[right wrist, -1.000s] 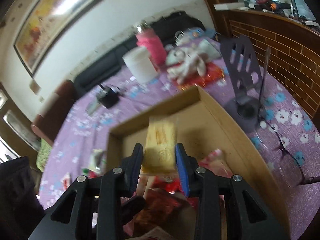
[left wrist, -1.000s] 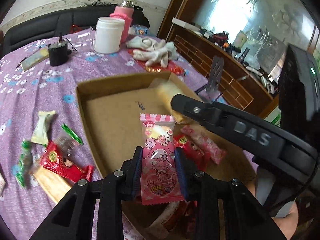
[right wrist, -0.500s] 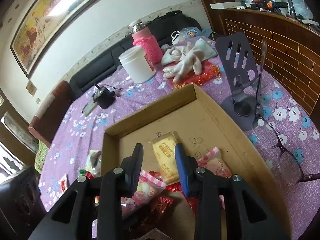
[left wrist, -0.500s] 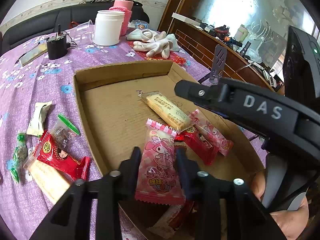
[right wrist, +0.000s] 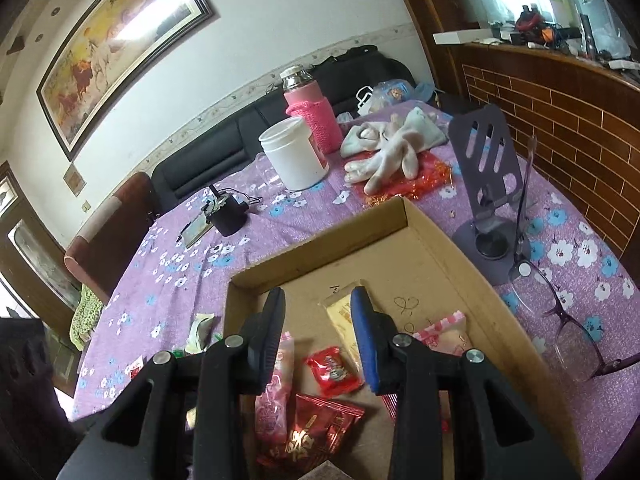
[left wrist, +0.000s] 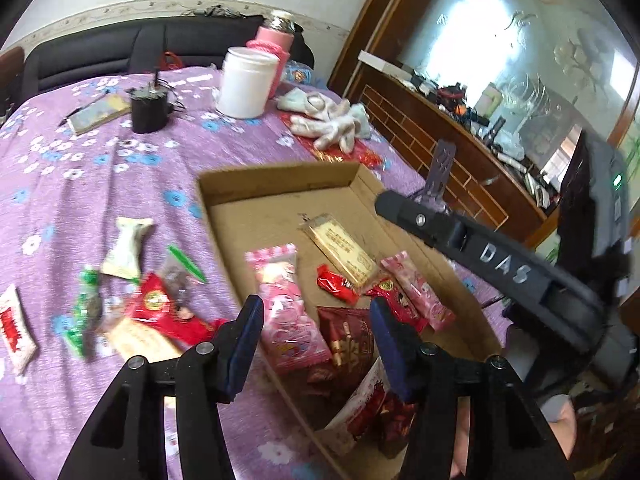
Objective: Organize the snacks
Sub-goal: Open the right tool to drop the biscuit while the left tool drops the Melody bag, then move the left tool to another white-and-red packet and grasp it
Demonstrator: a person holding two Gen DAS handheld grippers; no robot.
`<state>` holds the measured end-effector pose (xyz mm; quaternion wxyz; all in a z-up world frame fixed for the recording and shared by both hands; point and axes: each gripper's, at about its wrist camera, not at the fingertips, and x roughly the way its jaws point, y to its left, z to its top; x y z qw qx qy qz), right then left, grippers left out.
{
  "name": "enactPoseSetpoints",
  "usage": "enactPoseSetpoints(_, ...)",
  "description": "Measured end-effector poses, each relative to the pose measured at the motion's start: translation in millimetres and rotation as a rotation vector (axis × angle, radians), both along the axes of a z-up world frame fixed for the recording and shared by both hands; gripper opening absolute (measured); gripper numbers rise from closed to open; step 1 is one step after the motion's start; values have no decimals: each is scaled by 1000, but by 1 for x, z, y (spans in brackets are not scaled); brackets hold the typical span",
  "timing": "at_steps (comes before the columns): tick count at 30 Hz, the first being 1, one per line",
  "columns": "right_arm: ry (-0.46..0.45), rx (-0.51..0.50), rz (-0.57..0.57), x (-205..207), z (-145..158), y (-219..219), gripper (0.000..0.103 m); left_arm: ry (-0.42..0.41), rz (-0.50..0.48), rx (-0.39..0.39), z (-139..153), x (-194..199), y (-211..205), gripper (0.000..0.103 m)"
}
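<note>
Released, pink snack (left wrist: 286,308) lies in cardboard box (left wrist: 276,186); left tongs (left wrist: 316,340) gape.

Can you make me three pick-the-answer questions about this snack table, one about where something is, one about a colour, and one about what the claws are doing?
1. Where does the long yellow biscuit pack lie?
A. in the cardboard box
B. on the purple tablecloth
C. on the gloves

2. What colour is the tub beside the pink bottle?
A. green
B. white
C. black

3. What are the two claws doing?
A. both squeeze a snack
B. one squeezes a snack
C. both are open and hold nothing

Answers: 1 A, the pack rests on the box floor. 2 B, the tub is plain white. 3 C, the left claw and right claw show open gaps, snacks lying loose below.
</note>
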<state>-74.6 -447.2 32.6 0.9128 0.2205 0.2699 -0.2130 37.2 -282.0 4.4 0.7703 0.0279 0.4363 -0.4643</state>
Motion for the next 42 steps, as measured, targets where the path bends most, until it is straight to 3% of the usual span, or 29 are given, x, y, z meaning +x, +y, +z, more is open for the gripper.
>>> enactPoseSetpoints(10, 1, -44, 24, 5, 0, 11, 34, -25, 97, 5, 17, 30, 70, 58)
enactPoseSetpoints(14, 6, -52, 25, 7, -1, 14, 36, -19, 211, 29, 10, 59, 114, 58)
enactPoseSetpoints(19, 12, -74, 39, 9, -1, 21, 37, 80, 394, 38, -11, 101, 159, 58)
enactPoseSetpoints(22, 13, -82, 41, 9, -1, 22, 38, 74, 481, 100, -24, 115, 169, 58)
enactPoseSetpoints(26, 10, -80, 45, 10, 0, 23, 39, 98, 515, 150, -41, 123, 166, 58)
enactPoseSetpoints(31, 3, -88, 61, 10, 2, 29, 40, 18, 541, 238, -53, 129, 151, 58)
enactPoseSetpoints(33, -1, -92, 72, 10, 2, 31, 40, -22, 529, 264, -55, 131, 147, 30)
enactPoseSetpoints(37, -22, -105, 110, 11, 5, 42, 41, -61, 530, 261, -56, 133, 147, 27)
enactPoseSetpoints(40, -15, -120, 161, 17, 5, 60, 47, -66, 526, 240, -54, 135, 152, 25)
enactPoseSetpoints(42, 4, -71, 240, 28, 1, 76, 47, -73, 539, 227, -52, 137, 158, 24)
